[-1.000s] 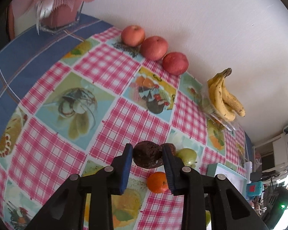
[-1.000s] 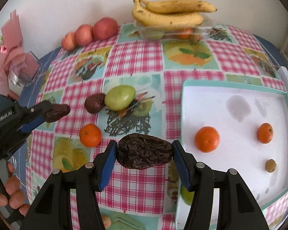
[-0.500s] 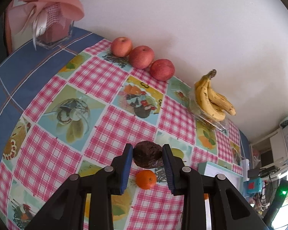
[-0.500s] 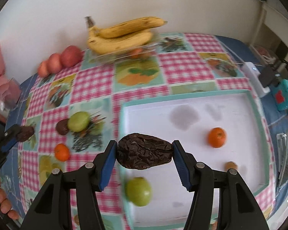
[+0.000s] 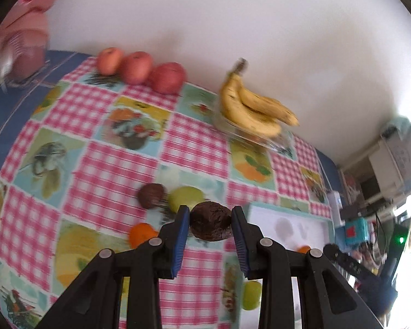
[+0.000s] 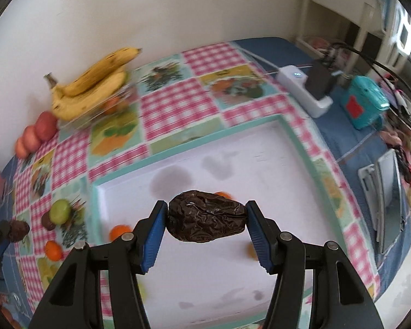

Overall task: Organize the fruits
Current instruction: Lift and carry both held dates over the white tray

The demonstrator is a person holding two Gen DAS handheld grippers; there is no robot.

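Checked tablecloth [image 5: 101, 164] is sliding back as both grippers, left [image 5: 210, 226] and right [image 6: 207, 217], each clamping 1 date, are reaching the tray [image 6: 285, 246] for drop-off.

no text, label, brand or number can be read anywhere in these blurred views, on the table or beyond it.

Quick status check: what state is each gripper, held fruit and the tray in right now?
Left hand-held gripper: shut on a round dark wrinkled fruit.
Right hand-held gripper: shut on a long dark wrinkled fruit, above the tray.
White teal-rimmed tray: flat on the table, partly filled.
Yellow banana bunch: resting on a clear container.
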